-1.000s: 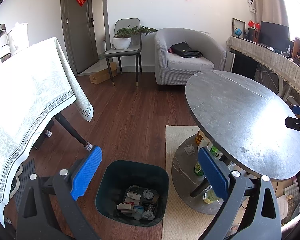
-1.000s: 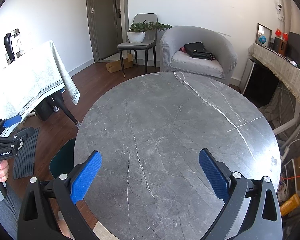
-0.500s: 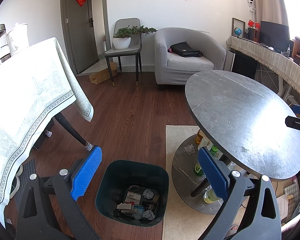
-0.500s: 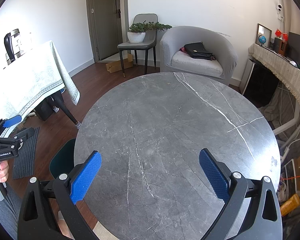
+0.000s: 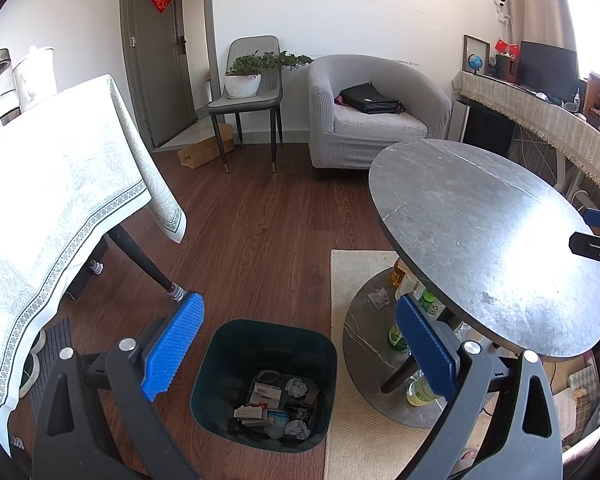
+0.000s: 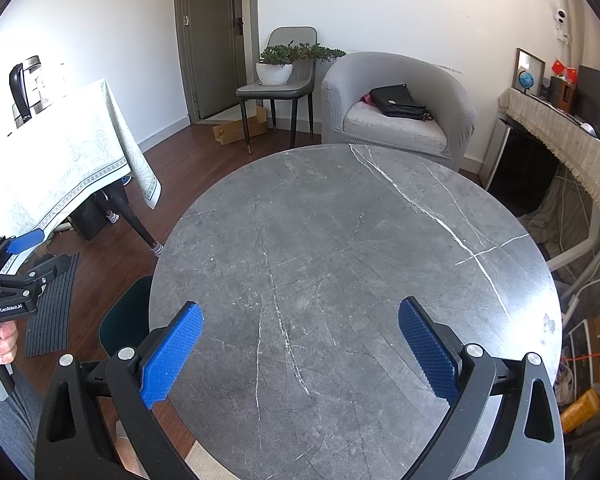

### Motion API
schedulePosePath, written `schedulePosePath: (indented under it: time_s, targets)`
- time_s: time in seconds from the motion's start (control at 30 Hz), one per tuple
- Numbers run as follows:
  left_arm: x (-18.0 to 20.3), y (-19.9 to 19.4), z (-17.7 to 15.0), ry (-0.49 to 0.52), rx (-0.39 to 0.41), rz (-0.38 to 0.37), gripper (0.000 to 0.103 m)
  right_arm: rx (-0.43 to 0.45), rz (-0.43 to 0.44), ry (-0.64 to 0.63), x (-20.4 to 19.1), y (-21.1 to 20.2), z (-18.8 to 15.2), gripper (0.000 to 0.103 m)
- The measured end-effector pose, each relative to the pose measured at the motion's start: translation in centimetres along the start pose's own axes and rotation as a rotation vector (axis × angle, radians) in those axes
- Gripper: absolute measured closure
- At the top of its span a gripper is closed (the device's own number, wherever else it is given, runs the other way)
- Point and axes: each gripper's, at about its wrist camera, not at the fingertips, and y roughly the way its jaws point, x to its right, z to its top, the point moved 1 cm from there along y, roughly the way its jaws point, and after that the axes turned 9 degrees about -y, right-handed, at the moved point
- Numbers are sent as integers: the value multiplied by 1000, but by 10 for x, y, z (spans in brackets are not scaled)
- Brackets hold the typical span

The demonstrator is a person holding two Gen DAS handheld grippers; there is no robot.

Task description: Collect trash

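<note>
Both claws gape, holding nothing: the left gripper [image 5: 298,340] hangs above the bin [image 5: 264,336], the right gripper [image 6: 300,344] over the bare table [image 6: 340,220]. The crumpled paper [image 5: 297,387] below the left claw looks light and soft; pinch it across its bulk.

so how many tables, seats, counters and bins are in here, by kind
tables: 2 (round table, clothed table)
seats: 2 (chair, armchair)
counters: 1 (counter)
bins: 1 (bin)
total: 6
</note>
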Motion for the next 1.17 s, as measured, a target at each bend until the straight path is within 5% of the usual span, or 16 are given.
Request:
schedulePosePath:
  time_s: [1.17]
  targets:
    - [0, 3, -3, -10, -19, -15, 4, -1, -1, -4, -1, -3, 1, 4]
